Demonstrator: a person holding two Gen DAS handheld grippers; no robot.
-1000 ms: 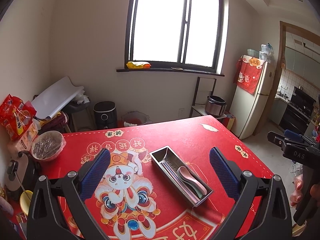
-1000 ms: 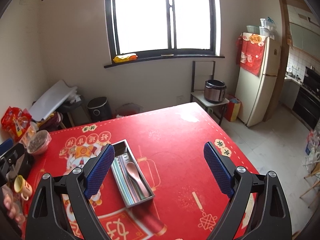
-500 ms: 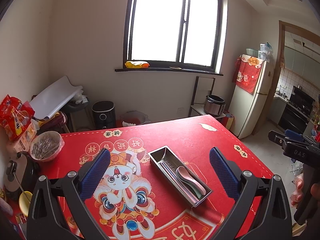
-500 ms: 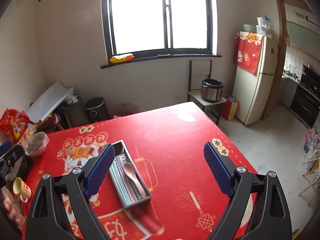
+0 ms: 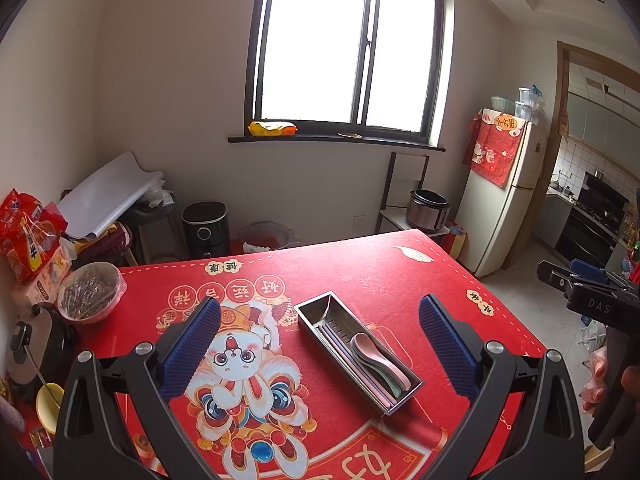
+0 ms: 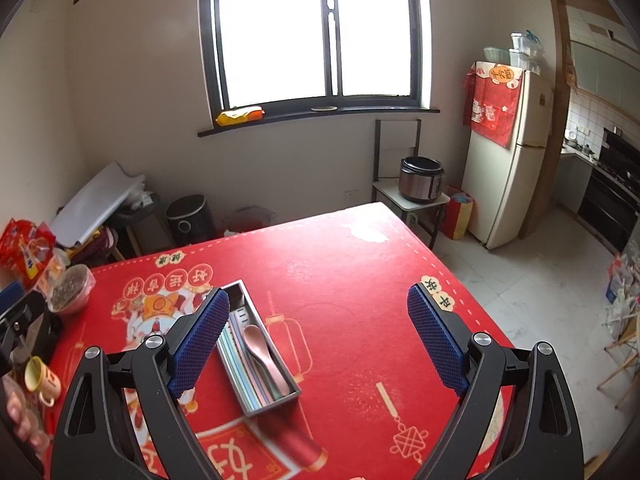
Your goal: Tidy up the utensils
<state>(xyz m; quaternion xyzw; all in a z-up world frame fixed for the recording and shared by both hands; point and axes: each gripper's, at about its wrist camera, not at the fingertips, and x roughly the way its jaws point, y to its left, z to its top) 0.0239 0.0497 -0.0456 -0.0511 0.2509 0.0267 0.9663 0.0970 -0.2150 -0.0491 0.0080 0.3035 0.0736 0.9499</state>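
Both views have eased back and up a touch; nothing on the red surface (image 5: 400, 276) has shifted. Left hand-held gripper (image 5: 320, 344) hovers wide open, empty; right hand-held gripper (image 6: 318, 338) likewise. Tray (image 5: 316, 312) sits mid-surface, pink spoon (image 5: 370, 348) and chopsticks (image 5: 352, 360) lying inside.

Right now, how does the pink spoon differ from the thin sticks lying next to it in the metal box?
The pink spoon widens into a rounded bowl; the chopsticks stay thin and straight. The spoon is pink; the chopsticks show several pastel colours. The spoon lies stacked on other spoons; the chopsticks lie side by side. Both lie lengthwise in the metal tray.
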